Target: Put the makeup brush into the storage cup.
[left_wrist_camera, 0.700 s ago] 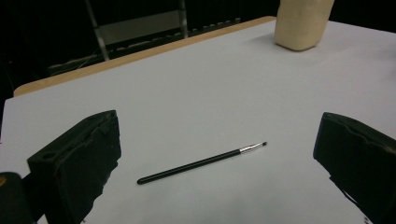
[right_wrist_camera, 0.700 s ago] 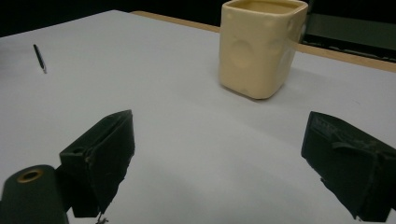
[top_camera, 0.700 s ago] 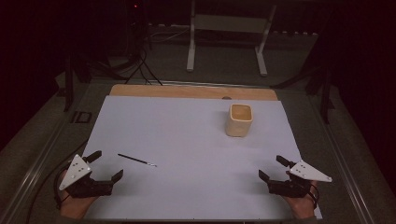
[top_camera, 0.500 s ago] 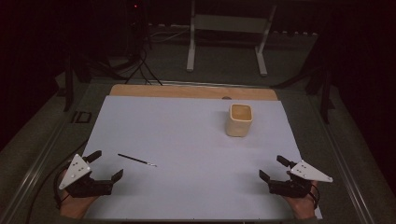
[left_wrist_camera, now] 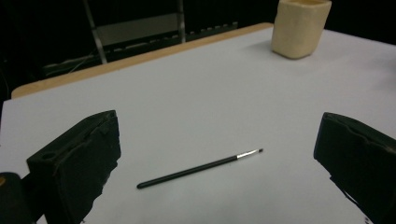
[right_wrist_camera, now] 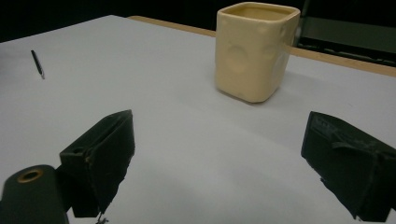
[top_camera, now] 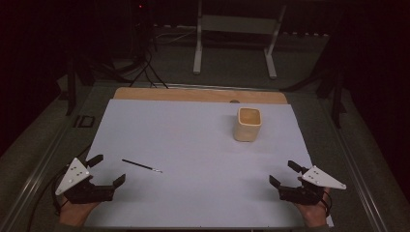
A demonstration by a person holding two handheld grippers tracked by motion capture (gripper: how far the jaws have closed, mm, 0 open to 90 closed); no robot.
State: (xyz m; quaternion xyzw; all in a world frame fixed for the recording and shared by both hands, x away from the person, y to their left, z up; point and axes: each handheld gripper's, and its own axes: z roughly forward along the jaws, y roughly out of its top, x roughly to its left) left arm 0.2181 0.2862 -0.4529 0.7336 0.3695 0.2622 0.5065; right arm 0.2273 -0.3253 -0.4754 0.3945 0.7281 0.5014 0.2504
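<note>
Low — left gripper (top_camera: 105,170) jaws spread, near brush (top_camera: 141,166) | right gripper (top_camera: 288,175) jaws spread — facing cup (top_camera: 248,124)

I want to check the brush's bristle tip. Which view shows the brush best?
The left gripper view: the brush lies close, flat on the white sheet, its handle, pale band and dark tip distinct. The high view shows a thin dark line; the right gripper view shows a small sliver far off.

Dim room, dark surroundings, soft shadows, slightly grainy
</note>
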